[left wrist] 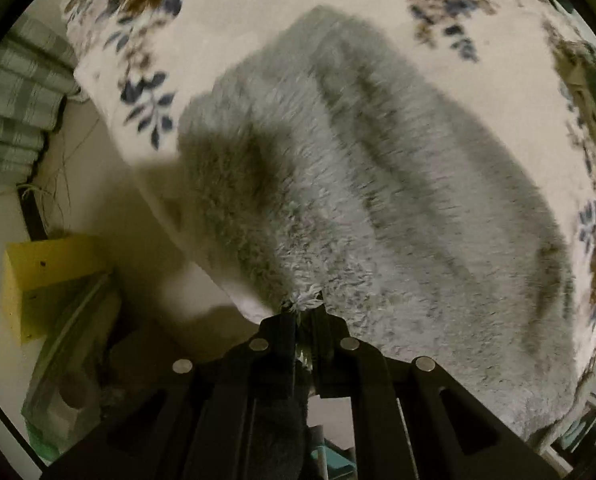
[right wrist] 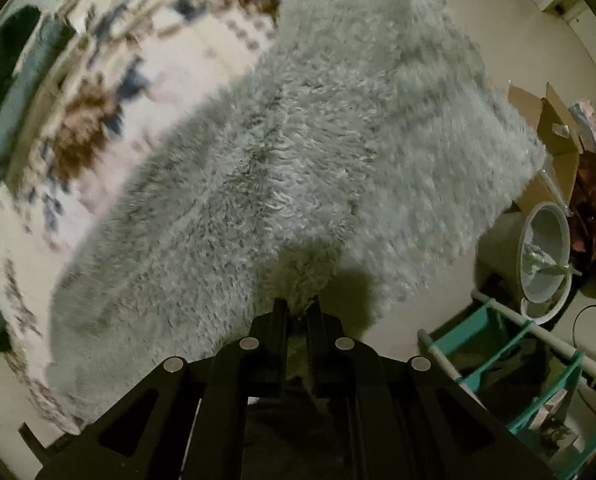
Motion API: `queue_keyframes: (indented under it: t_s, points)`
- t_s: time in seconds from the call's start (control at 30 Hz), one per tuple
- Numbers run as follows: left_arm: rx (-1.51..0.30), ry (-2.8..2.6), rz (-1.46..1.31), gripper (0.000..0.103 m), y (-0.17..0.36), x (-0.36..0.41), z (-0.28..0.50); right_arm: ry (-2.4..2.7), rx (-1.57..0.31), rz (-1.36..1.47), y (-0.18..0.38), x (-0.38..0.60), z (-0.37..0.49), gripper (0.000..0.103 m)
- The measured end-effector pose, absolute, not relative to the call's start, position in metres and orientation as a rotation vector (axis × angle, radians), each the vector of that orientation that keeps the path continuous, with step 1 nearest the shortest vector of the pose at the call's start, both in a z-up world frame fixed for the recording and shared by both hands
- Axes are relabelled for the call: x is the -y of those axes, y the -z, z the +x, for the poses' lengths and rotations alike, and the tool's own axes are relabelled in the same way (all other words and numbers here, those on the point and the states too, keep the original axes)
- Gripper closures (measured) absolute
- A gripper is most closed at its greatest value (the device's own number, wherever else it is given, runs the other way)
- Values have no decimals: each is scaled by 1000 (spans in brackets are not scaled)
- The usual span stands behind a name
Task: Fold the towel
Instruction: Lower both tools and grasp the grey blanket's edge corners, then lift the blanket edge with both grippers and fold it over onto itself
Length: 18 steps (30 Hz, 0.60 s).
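Observation:
A fluffy pale grey towel (left wrist: 377,184) lies spread over a floral bed cover (left wrist: 234,12), with long creases running away from me. My left gripper (left wrist: 303,308) is shut on the towel's near edge, a tuft of pile pinched between its black fingers. In the right wrist view the same towel (right wrist: 298,152) fills the middle, lifted and hanging past the bed's edge on the right. My right gripper (right wrist: 301,306) is shut on another bit of its near edge. The cover (right wrist: 110,92) shows to the left.
Left of the bed sit a yellow box (left wrist: 38,276), a clear bag (left wrist: 70,372) and a plaid cloth (left wrist: 14,92). On the floor at right are an open cardboard box (right wrist: 549,128), a white bin (right wrist: 545,256) and a teal-and-white rack (right wrist: 509,356).

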State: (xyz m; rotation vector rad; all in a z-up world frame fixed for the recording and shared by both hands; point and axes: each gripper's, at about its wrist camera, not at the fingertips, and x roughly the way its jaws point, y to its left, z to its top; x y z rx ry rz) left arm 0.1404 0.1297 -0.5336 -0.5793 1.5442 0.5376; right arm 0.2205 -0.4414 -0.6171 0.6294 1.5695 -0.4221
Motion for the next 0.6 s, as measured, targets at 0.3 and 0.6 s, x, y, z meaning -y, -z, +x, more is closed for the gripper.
queue_keyframes:
  t_s: [0.3,0.6]
  points:
    - [-1504,-483,-613,90,523,-131,150,396,-1655,693,658,450,198,71]
    - [-1457,-466,-444,30,512,-102,179,464,-1420,673,600,534,221,21]
